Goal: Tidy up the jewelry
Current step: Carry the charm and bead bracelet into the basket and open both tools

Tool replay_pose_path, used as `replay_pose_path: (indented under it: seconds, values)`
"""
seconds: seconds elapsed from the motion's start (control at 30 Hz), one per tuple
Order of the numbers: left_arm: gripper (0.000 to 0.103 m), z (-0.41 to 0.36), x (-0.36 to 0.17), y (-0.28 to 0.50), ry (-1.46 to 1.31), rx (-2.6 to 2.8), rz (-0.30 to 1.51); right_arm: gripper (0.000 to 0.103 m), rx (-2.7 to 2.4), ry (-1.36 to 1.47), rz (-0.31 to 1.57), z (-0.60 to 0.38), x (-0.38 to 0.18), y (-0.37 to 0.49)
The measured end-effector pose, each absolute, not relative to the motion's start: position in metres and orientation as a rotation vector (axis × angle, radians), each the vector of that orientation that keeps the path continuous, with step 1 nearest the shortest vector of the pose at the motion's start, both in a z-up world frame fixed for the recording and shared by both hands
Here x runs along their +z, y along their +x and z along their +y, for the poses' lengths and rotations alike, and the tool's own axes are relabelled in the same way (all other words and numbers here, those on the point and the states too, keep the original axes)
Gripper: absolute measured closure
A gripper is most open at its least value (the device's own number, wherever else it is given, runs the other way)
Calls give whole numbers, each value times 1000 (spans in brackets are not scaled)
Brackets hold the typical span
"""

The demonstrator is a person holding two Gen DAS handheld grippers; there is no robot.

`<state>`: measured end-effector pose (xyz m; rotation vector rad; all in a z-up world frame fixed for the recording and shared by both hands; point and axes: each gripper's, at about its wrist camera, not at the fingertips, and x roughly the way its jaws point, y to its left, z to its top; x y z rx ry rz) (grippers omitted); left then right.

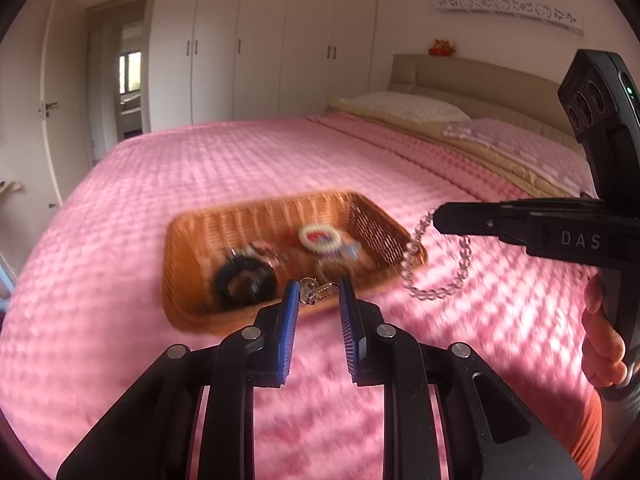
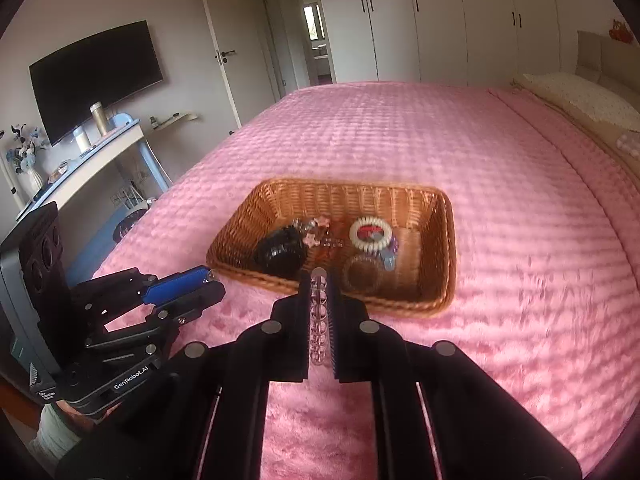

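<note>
Pink bedspread [image 2: 400,128] under us; our right gripper [image 2: 320,280] is clamped on the bead bracelet [image 1: 436,276], which hangs just right of the basket [image 2: 444,240]. Our left gripper [image 1: 319,292], fingers parted and empty, sits at the basket's near edge.

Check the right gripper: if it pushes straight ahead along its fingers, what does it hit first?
Probably the basket: its near rim lies just past the right gripper, which is shut on the bead chain. Beyond that rim lies a brown hair ring. Depth is uncertain.
</note>
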<state>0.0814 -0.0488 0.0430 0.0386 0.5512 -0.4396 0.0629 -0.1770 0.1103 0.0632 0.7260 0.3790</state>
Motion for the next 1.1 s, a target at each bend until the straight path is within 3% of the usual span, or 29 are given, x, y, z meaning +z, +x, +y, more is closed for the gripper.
replay_pose_path:
  seconds: [0.17,0.37,0.83,0.87,0.9,0.97,1.1]
  values:
    - [84,-37,61,126,-3,-408,534,97,321,20,690,-169,127,103]
    - [84,-26,43,190,-52,-358,592,97,259,37,730,-174,111,167]
    - [83,-18,-12,235,-38,-336,700,96,117,74,927,-198,18,244]
    - [78,-18,-11,234,-37,-328,693,96,115,88,933,-200,16,244]
    - [64,-17,-9,232,-36,-324,687,96,122,105,930,-202,17,242]
    - [53,-14,-2,224,-45,-323,652,95,121,117,909,-205,22,235]
    - [50,-1,17,207,-117,-361,617,92,148,141,873,-207,39,216]
